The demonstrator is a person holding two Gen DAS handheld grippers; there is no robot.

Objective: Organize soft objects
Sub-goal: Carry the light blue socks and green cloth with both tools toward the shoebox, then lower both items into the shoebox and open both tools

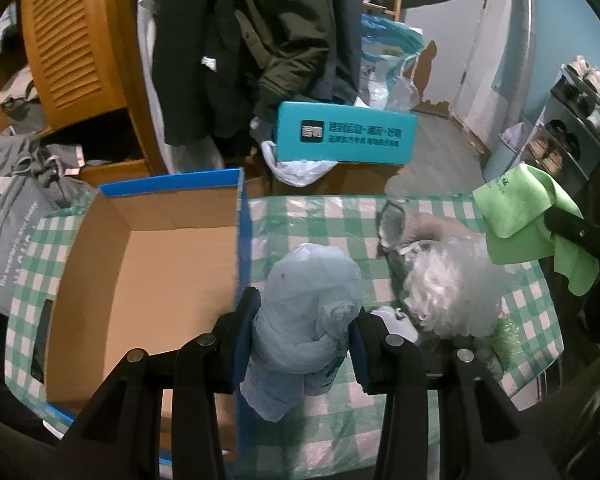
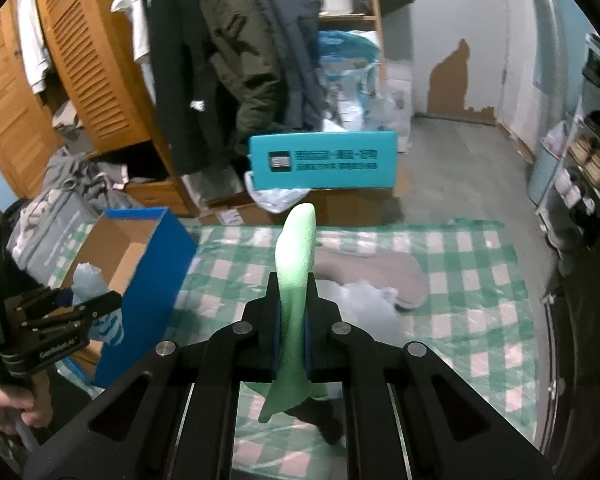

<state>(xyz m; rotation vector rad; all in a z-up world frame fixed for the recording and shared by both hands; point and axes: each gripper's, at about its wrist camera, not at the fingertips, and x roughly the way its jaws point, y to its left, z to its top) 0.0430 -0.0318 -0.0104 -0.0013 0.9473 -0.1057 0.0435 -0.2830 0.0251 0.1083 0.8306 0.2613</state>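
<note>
My left gripper [image 1: 304, 328] is shut on a pale blue plastic bag [image 1: 308, 312], held just right of the open blue cardboard box [image 1: 140, 272] and above the green checked tablecloth [image 1: 320, 216]. It also shows in the right wrist view [image 2: 80, 308] with the bag [image 2: 88, 280] beside the box [image 2: 156, 264]. My right gripper [image 2: 294, 312] is shut on a light green cloth [image 2: 296, 256], held above the table; the cloth also shows in the left wrist view [image 1: 528, 216]. A grey slipper [image 2: 380, 272] and a clear crumpled plastic bag [image 1: 452, 288] lie on the table.
A teal box [image 1: 344, 136] stands beyond the table's far edge. Dark coats [image 1: 244, 40] hang behind, next to a wooden wardrobe [image 1: 72, 40]. A grey bag [image 1: 16, 224] sits at the left. A shoe rack [image 1: 580, 120] stands at the right.
</note>
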